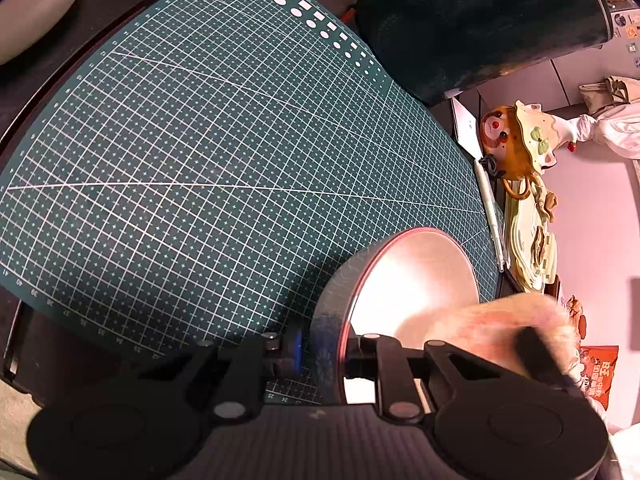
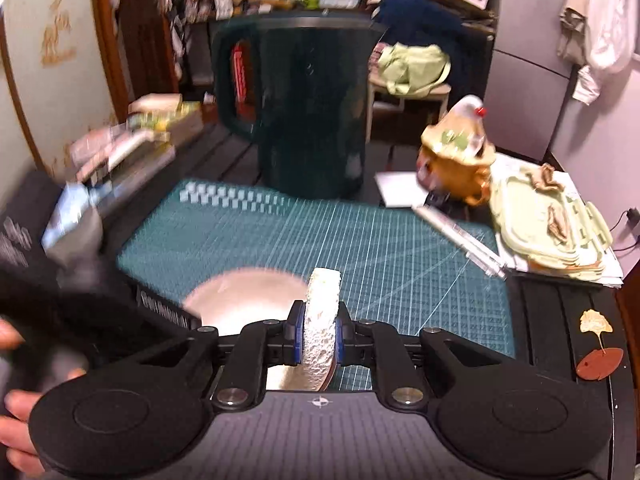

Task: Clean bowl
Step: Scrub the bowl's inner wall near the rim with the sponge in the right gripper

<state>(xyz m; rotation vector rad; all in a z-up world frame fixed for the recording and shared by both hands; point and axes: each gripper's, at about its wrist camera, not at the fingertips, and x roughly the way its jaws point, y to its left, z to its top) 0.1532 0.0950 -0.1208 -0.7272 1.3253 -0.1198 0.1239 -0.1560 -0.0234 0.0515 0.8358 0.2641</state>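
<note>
Bowl (image 1: pixel 412 280) is held tilted above the green cutting mat (image 1: pixel 200 160), its wall clamped at the near rim between the left gripper (image 1: pixel 324 354) jaws, the open side turned toward the right gripper (image 2: pixel 320 340). A white sponge (image 2: pixel 322 312) is pinched on edge in the right jaws, long axis pointing forward, just beside and over the bowl's rim. Contact with the inner surface cannot be told; both views are blurred.
</note>
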